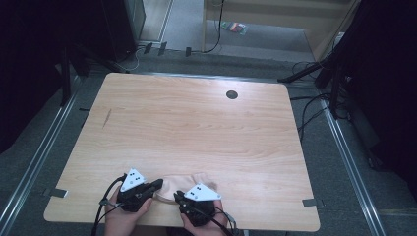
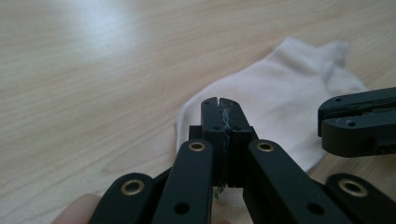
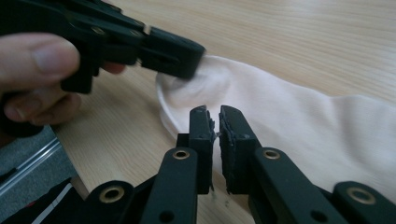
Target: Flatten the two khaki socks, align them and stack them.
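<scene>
White sock (image 1: 189, 187) lies flat at the tabletop's (image 1: 196, 128) near edge between both grippers; light, limp, prone to bunching, so best pinched at the cuff rim; left gripper (image 2: 219, 103) fingers closed at its edge, right gripper (image 3: 215, 116) fingers nearly closed, holding nothing.

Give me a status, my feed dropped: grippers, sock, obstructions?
Left gripper shut, jaws together over the white sock. Right gripper nearly shut above the sock's edge, grip unclear. Sock flat at the table's near edge. Nothing in the way.
</scene>
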`<state>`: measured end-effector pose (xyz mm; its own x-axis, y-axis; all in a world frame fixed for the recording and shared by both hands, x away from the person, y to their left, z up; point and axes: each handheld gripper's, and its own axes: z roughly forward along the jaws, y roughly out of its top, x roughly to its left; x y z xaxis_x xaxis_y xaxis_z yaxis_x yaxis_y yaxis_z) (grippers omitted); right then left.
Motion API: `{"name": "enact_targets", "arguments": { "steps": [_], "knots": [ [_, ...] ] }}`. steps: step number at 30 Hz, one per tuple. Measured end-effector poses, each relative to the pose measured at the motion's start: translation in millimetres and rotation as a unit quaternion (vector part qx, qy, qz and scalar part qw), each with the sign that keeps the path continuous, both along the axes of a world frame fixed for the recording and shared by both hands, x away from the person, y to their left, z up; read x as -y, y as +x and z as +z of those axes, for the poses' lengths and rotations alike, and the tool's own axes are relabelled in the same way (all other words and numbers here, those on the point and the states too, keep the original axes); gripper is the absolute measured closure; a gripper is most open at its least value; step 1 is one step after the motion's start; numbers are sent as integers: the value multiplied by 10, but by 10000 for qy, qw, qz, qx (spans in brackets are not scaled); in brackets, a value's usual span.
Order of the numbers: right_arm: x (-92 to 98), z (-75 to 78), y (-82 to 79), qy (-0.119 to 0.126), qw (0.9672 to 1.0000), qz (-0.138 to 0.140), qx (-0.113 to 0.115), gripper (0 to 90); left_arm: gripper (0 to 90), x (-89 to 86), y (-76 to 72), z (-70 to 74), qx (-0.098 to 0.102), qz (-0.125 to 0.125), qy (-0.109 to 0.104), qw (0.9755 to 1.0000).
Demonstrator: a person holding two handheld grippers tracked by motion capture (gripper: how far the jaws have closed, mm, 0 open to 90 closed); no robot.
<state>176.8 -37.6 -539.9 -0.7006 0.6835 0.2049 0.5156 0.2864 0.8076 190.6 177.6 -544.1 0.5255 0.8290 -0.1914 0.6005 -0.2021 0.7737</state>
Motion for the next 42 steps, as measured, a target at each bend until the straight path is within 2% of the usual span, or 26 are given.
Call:
{"name": "enact_targets", "arguments": {
  "steps": [1,4,6,10,13,15,17,19,20,22,26,28,29,32,35,39,41,42],
  "knots": [
    [-88,-43,5,-66,9999,100,-52,859,900,7,-1,-29,-37,18,65,10000],
    [-158,-104,-7,-261,9993,254,-131,871,889,-5,-3,-67,-66,12,127,9999],
    [-191,-148,-18,-395,9983,347,-234,888,871,-18,-8,-86,-65,-6,80,9999],
    [-200,-134,-14,-499,9976,392,-261,895,825,-33,-6,-86,-76,-61,-51,9999],
    [-193,-96,-9,-367,9984,377,-223,882,784,-108,-33,-21,12,-6,-349,9994],
    [-192,-55,13,-317,9988,350,-145,890,820,-153,-70,43,75,-17,-386,9992],
    [-195,-22,47,-275,9991,296,-125,900,856,-172,-108,60,7,-94,-369,9993],
    [-210,-20,83,-250,9992,269,-123,900,876,-170,-132,15,-81,-174,-188,9996],
    [-233,-26,91,-232,9992,291,-166,900,886,-162,-134,-17,-137,-172,-110,9997],
    [-285,-35,82,-198,9988,409,-165,900,890,-162,-124,-60,-246,-110,-86,9996],
    [-437,-86,52,-392,9973,608,-109,900,880,-202,-80,-45,-296,23,-310,9991],
    [-468,-137,58,-517,9965,623,-188,900,866,-211,-27,-27,-283,78,-433,9986],
    [-467,-152,58,-463,9965,657,-209,900,865,-197,5,-27,-297,99,-419,9986],
    [-480,-147,48,-531,9961,678,-186,900,888,-157,88,-71,-380,132,-179,9990],
    [-467,-150,55,-488,9961,699,-235,900,900,-168,123,-81,-414,219,-242,9986],
    [-486,-152,15,-641,9954,717,-10,900,900,-203,173,-96,-433,410,-153,9981],
    [-501,-153,-8,-730,9946,728,116,900,900,-221,179,-96,-444,411,-158,9980],
    [-502,-153,-11,-746,9944,729,139,900,900,-220,174,-95,-420,422,-89,9982]
  ]
}}
